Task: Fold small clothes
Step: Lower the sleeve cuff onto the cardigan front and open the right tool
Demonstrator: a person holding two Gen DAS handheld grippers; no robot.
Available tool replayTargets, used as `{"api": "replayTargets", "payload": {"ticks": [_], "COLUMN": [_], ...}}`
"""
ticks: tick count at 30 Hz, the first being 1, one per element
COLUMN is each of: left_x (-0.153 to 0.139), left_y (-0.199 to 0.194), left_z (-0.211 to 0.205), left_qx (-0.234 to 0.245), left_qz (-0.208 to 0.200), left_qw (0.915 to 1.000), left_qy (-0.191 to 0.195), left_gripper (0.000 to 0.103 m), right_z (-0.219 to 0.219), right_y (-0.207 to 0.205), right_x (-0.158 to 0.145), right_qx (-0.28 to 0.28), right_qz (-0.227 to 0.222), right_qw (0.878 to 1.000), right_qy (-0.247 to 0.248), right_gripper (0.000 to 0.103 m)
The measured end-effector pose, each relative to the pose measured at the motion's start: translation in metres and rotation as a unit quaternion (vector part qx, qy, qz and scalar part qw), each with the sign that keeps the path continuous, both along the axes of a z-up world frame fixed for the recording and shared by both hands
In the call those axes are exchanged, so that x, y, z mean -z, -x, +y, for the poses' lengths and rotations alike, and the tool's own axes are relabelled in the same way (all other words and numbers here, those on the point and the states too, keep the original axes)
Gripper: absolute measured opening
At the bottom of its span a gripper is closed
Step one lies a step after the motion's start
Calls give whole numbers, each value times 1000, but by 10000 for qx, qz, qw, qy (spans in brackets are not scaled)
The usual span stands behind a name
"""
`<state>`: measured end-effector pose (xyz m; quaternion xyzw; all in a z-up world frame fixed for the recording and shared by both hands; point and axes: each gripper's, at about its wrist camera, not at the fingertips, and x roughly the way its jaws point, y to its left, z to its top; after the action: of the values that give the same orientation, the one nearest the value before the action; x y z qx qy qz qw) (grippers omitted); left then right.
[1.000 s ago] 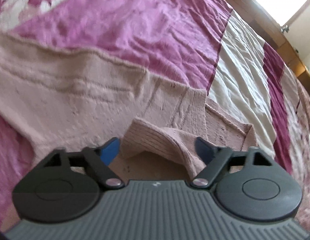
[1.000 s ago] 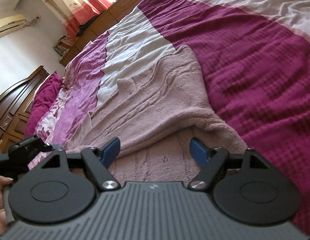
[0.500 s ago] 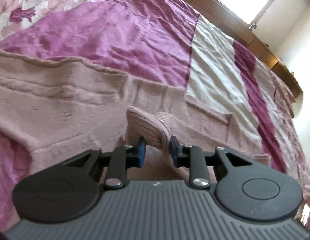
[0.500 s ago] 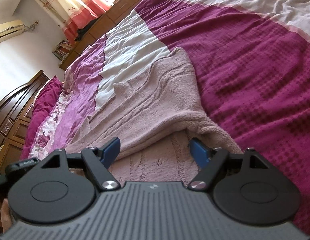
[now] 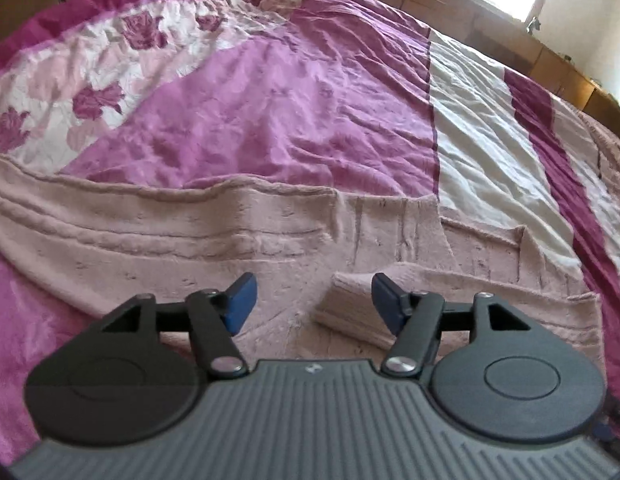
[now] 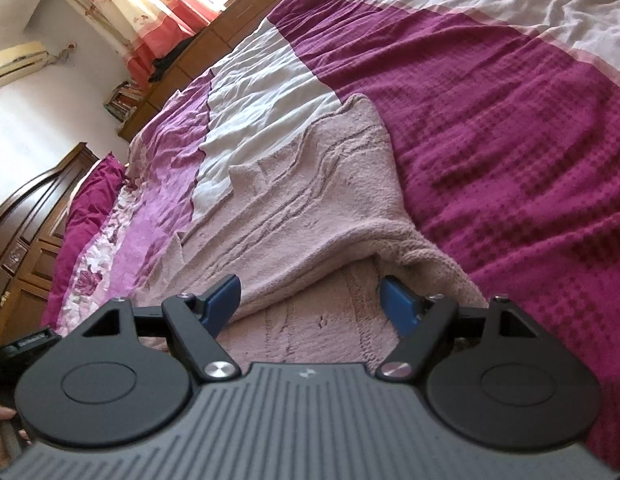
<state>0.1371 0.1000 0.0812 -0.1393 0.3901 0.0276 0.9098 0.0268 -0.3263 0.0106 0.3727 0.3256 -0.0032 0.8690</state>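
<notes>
A pale pink knitted garment [image 5: 197, 236] lies spread on the bed. In the left wrist view my left gripper [image 5: 312, 300] is open just above it. A folded ribbed cuff [image 5: 350, 308] lies flat by the right blue pad [image 5: 384, 300], not gripped. In the right wrist view the same garment [image 6: 310, 208] runs away from me, with a folded-over edge [image 6: 422, 252] near the right pad. My right gripper [image 6: 312, 304] is open and empty over the cloth.
The bedspread has magenta [image 6: 510, 128], white [image 5: 482, 152] and floral [image 5: 89, 92] panels. A wooden headboard [image 6: 25, 220] and low wooden cabinets [image 5: 490, 28] border the bed. The other gripper and a hand [image 6: 5, 364] show at the lower left of the right wrist view.
My left gripper closed on the ribbed cuff half a second ago, then opened and let it drop flat on the garment. The right gripper stayed open and barely moved.
</notes>
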Motion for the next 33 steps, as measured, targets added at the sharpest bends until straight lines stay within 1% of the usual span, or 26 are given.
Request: {"api": "replayTargets", "payload": {"ticks": [4, 6, 9, 13, 14, 15, 16, 17, 18, 20, 21, 22, 24, 26, 28, 30, 31, 33], "left_x": [21, 32, 39, 41, 41, 41, 41, 42, 42, 42, 41, 39, 33, 29, 30, 33, 36, 41], "left_y": [-21, -27, -28, -30, -31, -32, -34, -35, -35, -35, -33, -30, -22, -16, -12, -11, -11, -13], "left_z": [5, 5, 4, 1, -1, -3, -5, -7, -8, -9, -8, -8, -7, -7, -8, -6, -4, 0], "left_qx": [68, 30, 188, 398, 453, 508, 549, 566, 573, 580, 574, 579, 633, 641, 549, 470, 435, 363], "left_qz": [221, 357, 261, 70, 36, 5, -7, -2, -1, -8, -31, -90, -280, -363, -330, -266, -202, -65], "left_qw": [9979, 9958, 9933, 9910, 9907, 9904, 9902, 9901, 9902, 9901, 9900, 9898, 9898, 9923, 9959, 9975, 9977, 9970], "left_qy": [607, 839, 1106, 1277, 1280, 1282, 1282, 1281, 1273, 1281, 1288, 1301, 1245, 996, 643, 460, 476, 676], "left_gripper": [65, 65, 65, 64, 62, 54, 51, 43, 33, 21, 18, 18, 18, 18, 20, 21, 23, 30], "right_z": [-3, -8, -17, -19, -18, -17, -16, -15, -15, -14, -15, -16, -22, -25, -27, -29, -29, -27], "right_y": [2, 4, 6, 6, 4, 1, -1, -3, -7, -14, -17, -18, -14, -10, -11, -13, -15, -15], "right_x": [1, 5, 11, 13, 13, 13, 14, 14, 15, 15, 15, 15, 12, 5, 4, 8, 12, 18], "right_qx": [17, 72, 229, 359, 388, 417, 458, 513, 576, 694, 724, 800, 944, 1007, 985, 925, 835, 703], "right_qz": [4, -45, -79, -152, -160, -172, -204, -228, -232, -209, -169, -153, -318, -408, -348, -187, -76, 127], "right_qw": [9998, 9991, 9963, 9931, 9929, 9929, 9931, 9931, 9931, 9932, 9936, 9934, 9922, 9928, 9941, 9952, 9960, 9968], "right_qy": [-201, -426, -830, -1103, -1115, -1099, -1064, -1031, -998, -913, -852, -811, -755, -496, -286, -262, -297, -362], "right_gripper": [82, 82, 82, 82, 81, 81, 80, 79, 73, 53, 23, 12, 11, 11, 11, 11, 12, 13]}}
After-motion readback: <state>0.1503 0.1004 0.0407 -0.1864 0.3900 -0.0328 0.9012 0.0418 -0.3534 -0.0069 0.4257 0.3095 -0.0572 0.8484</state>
